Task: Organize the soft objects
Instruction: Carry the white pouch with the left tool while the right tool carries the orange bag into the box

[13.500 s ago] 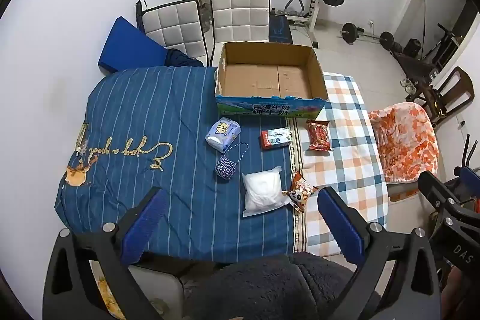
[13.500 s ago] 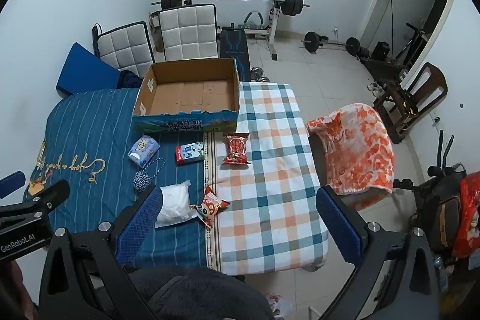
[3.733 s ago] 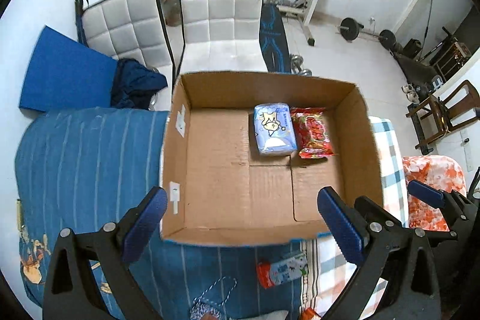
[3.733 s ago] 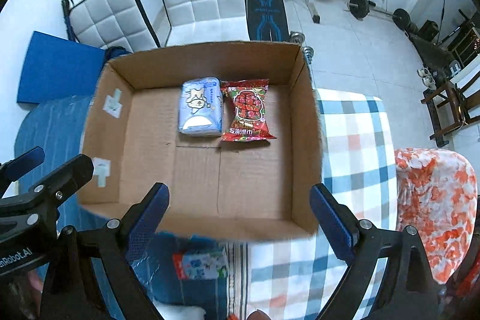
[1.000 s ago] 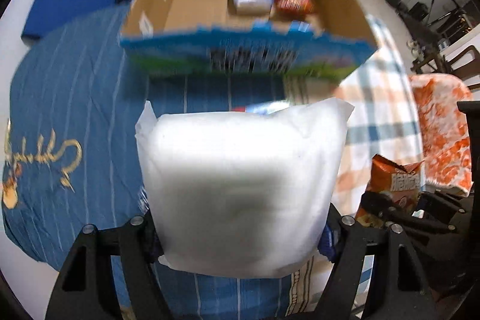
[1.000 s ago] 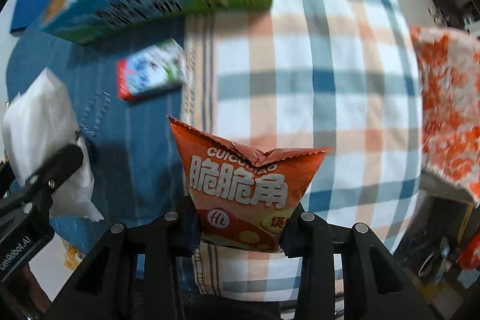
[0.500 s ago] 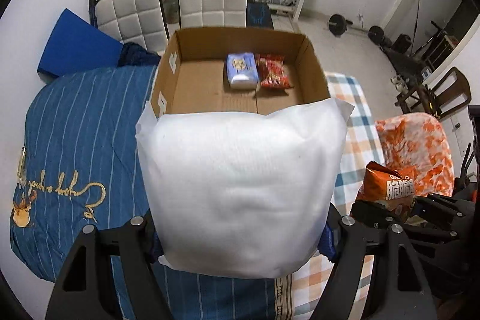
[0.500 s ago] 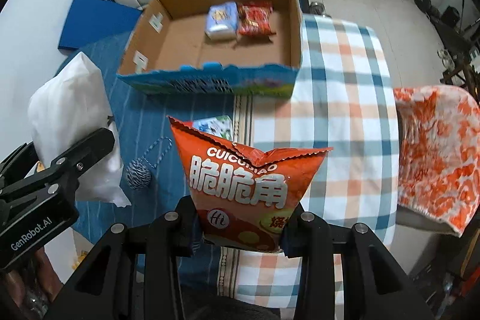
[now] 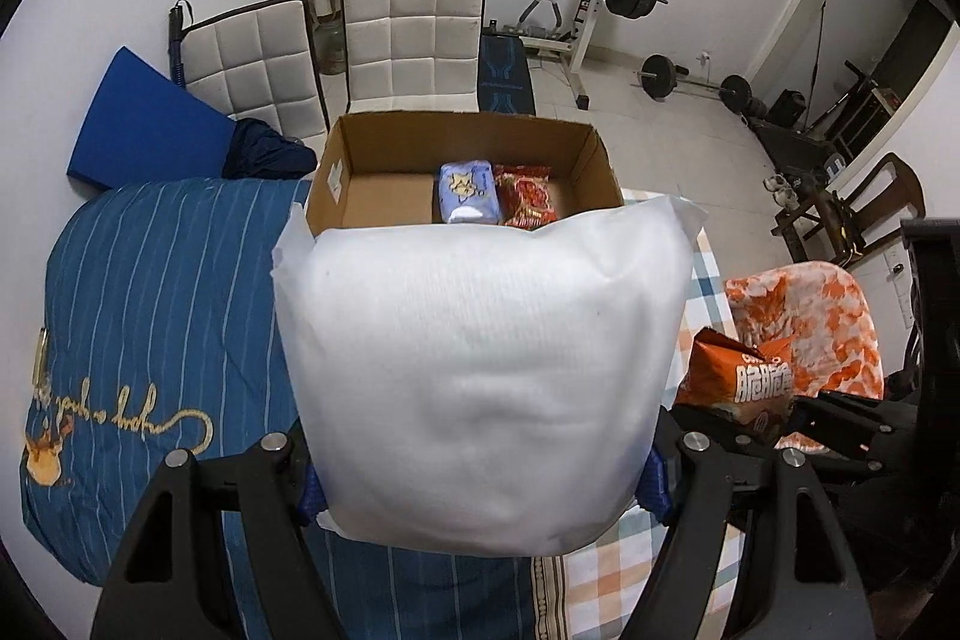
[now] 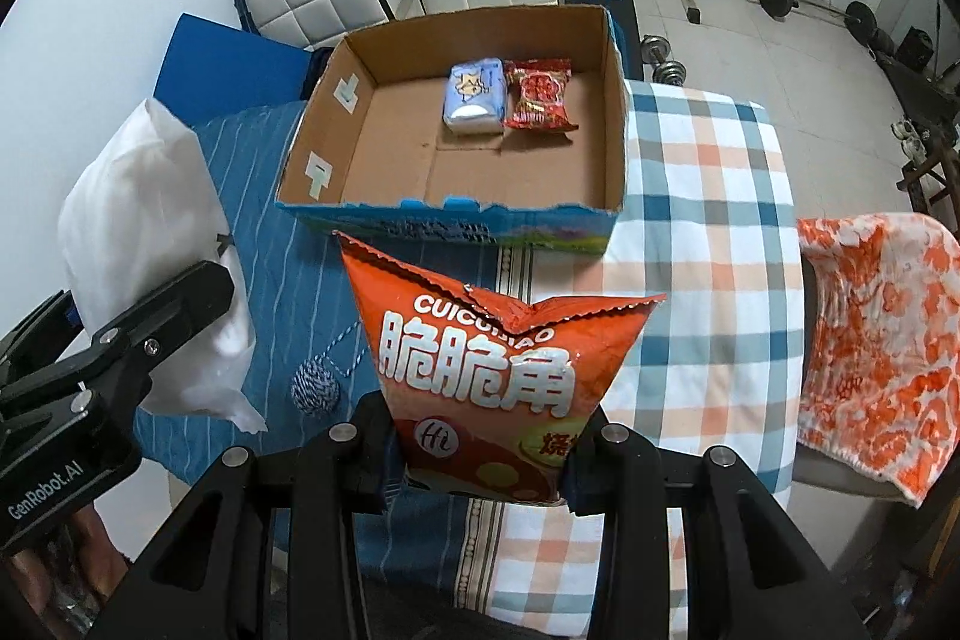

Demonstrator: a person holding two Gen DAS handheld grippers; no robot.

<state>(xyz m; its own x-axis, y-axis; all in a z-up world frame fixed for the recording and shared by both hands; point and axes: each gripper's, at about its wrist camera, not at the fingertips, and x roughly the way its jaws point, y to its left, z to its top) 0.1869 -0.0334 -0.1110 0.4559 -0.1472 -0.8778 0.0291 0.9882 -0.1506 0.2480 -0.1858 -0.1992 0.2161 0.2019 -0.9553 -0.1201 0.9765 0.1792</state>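
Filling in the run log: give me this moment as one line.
left gripper: shut on white padded bag | right gripper: shut on orange snack bag | cardboard box: tissue pack, red snack packet

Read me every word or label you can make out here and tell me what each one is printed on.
"CUICUIJIAO" with "脆脆角": orange snack bag in the right claw.
"Hi": round logo on that bag.
"GenRobot.AI": black body of the left claw.
Gold cursive on the blue striped cloth: upside down, unreadable.
Print on the cardboard box front and its two packets: too small.
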